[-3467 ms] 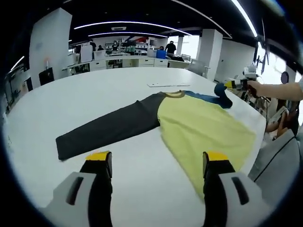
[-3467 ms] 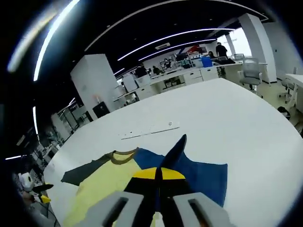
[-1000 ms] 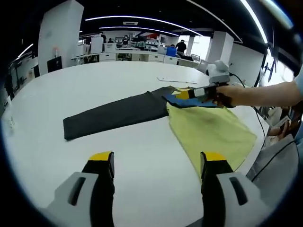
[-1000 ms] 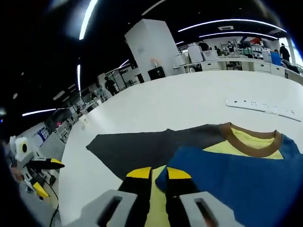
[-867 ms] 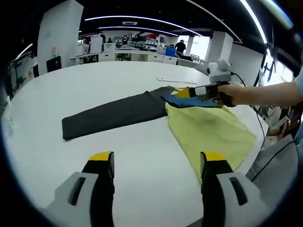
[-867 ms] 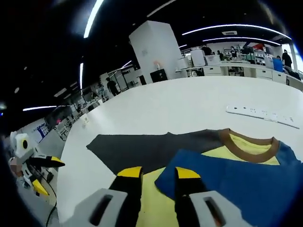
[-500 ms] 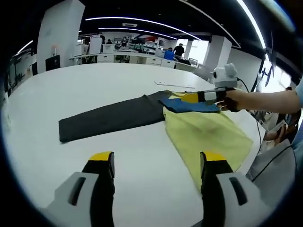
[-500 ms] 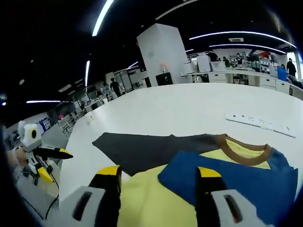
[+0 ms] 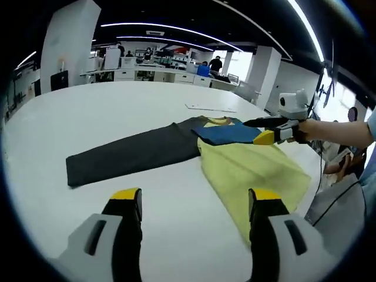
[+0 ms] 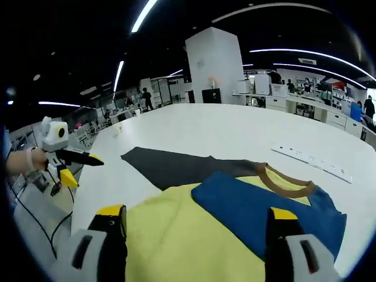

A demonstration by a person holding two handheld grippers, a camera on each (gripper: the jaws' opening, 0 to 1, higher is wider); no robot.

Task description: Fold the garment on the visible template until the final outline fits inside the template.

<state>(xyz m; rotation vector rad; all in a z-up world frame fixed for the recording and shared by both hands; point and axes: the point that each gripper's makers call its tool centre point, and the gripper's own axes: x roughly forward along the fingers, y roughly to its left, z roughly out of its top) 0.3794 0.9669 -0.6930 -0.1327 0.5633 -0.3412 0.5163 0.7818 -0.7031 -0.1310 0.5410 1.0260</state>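
Both pairs of yellow-tipped fingers stand spread wide with nothing between them: the left gripper [image 9: 194, 202] hangs over bare tabletop short of the shirt, and the right gripper [image 10: 197, 220] hovers just above the yellow cloth.

The long-sleeved cotton shirt with a yellow body, one dark grey sleeve and one blue sleeve [image 9: 244, 167] lies flat on the round white table [image 9: 88, 111]. In the left gripper view its body sits toward two o'clock, the grey sleeve [image 9: 126, 157] stretched straight out toward nine o'clock. The blue sleeve [image 10: 258, 211] lies folded across the chest below the brown collar [image 10: 282, 182]. A thin white strip [image 10: 308, 157] rests on the table beyond the collar, at about one o'clock in the right gripper view. I can't make out a template outline.

It looks light, limp and floppy, likely to sag and drag rather than keep shape, so I'd pinch it at an edge: the grey cuff next.

A second ago the right gripper was closed on the blue sleeve's end over the chest; it has since let go, opened fully and drawn back, leaving the sleeve laid down.
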